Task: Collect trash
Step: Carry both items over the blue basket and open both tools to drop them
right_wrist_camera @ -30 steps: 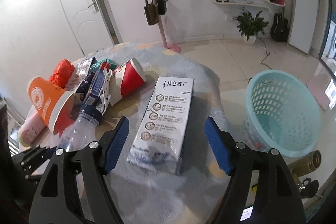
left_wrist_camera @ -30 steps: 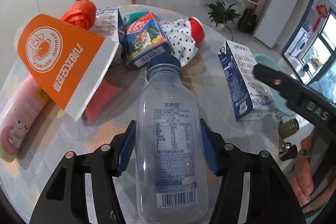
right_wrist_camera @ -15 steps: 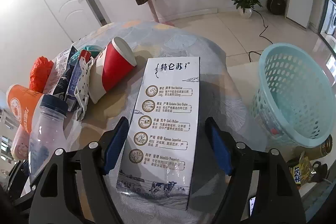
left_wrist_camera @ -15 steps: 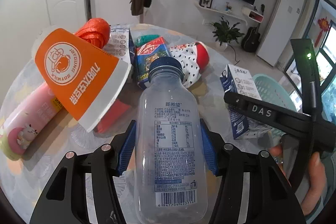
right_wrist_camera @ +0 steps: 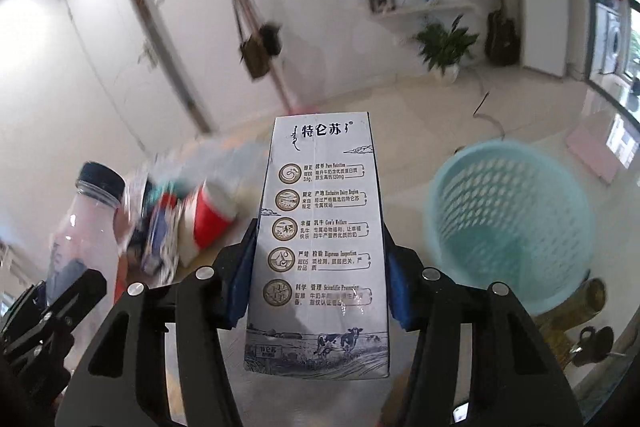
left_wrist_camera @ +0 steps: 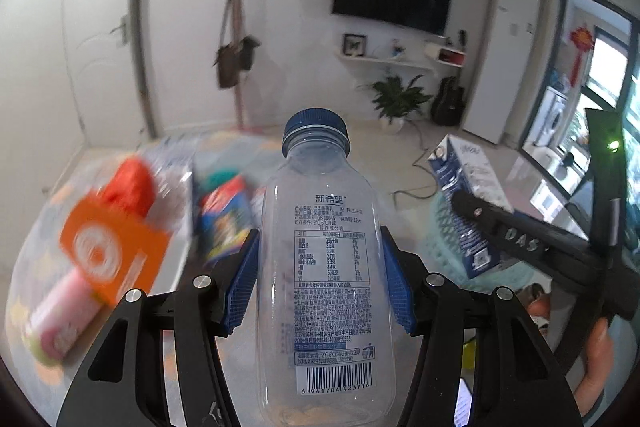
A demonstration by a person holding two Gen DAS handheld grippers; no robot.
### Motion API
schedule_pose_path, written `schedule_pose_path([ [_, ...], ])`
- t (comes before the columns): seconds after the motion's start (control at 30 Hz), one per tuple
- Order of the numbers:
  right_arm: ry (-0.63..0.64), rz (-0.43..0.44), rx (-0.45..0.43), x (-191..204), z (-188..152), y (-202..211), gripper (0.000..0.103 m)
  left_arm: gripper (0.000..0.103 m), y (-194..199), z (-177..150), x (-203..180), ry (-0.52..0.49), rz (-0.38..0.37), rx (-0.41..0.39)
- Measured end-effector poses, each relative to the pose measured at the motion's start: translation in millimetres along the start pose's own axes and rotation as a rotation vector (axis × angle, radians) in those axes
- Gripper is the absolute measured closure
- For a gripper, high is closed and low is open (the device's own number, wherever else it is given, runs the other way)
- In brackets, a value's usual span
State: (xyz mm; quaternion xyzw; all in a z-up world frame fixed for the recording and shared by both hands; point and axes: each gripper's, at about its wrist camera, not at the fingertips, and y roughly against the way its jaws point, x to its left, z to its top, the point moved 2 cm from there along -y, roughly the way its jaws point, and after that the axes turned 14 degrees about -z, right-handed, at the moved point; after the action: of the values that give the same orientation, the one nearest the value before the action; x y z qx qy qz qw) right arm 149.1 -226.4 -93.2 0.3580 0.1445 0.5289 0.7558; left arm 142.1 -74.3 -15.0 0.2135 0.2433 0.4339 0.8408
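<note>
Trash is off the worktop now: a moment ago the milk carton lay flat between spread fingers; now the right gripper pinches it aloft near the teal basket. The left gripper still clamps the clear bottle. Cups and wrappers remain on the worktop; TV and plant behind.

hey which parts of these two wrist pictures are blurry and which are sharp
Left wrist view: the clear plastic bottle with the blue cap in the left gripper is sharp; the orange paper cup is smeared. Right wrist view: the white milk carton in the right gripper is crisp; the teal plastic basket is blurred.
</note>
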Motion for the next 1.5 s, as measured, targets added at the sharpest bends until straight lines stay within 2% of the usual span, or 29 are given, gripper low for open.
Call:
schedule_pose_path([
  [0.13,-0.064,-0.044,-0.078,-42,29,16,0.052,0.048,-16,30,-34,-0.065,-0.038,-0.020],
  [0.27,-0.120,-0.131,-0.125,-89,48,17,0.052,0.048,-46,55,-70,-0.077,-0.145,-0.023],
  [0.37,-0.154,-0.182,-0.108,-121,52,1,0.052,0.048,-81,58,-86,-0.050,-0.217,0.007],
  [0.4,-0.154,-0.182,-0.108,-121,52,1,0.052,0.048,-95,57,-88,-0.035,-0.243,0.024],
  [0.5,-0.195,-0.209,-0.055,-147,47,-24,0.052,0.048,-141,49,-97,0.001,-0.323,0.082],
  [0.6,-0.233,-0.209,0.024,-165,36,-57,0.052,0.048,-175,31,-95,0.030,-0.314,0.110],
  [0.7,-0.249,-0.224,0.080,-176,27,-86,0.052,0.048,-206,11,-87,0.108,-0.310,0.143],
  [0.8,-0.253,-0.231,0.138,-180,16,-112,0.051,0.048,-224,-7,-92,0.115,-0.296,0.149],
  [0.9,-0.259,-0.239,0.183,-187,3,-130,0.051,0.048,-233,-10,-96,0.139,-0.297,0.166],
  [1.0,-0.288,-0.240,0.202,-201,-5,-135,0.051,0.048,-227,-1,-107,0.136,-0.305,0.157],
  [1.13,-0.291,-0.256,0.154,-217,1,-122,0.051,0.048,-209,17,-142,0.081,-0.360,0.111],
  [1.23,-0.285,-0.262,0.156,-225,2,-121,0.051,0.048,-229,11,-151,0.074,-0.376,0.154],
  [1.4,-0.281,-0.242,0.207,-226,-7,-134,0.050,0.047,-266,-19,-139,0.097,-0.347,0.266],
  [1.47,-0.292,-0.226,0.229,-228,-10,-138,0.049,0.037,-268,-25,-133,0.096,-0.347,0.274],
  [1.5,-0.295,-0.218,0.238,-229,-11,-139,0.049,0.036,-266,-25,-132,0.097,-0.351,0.270],
])
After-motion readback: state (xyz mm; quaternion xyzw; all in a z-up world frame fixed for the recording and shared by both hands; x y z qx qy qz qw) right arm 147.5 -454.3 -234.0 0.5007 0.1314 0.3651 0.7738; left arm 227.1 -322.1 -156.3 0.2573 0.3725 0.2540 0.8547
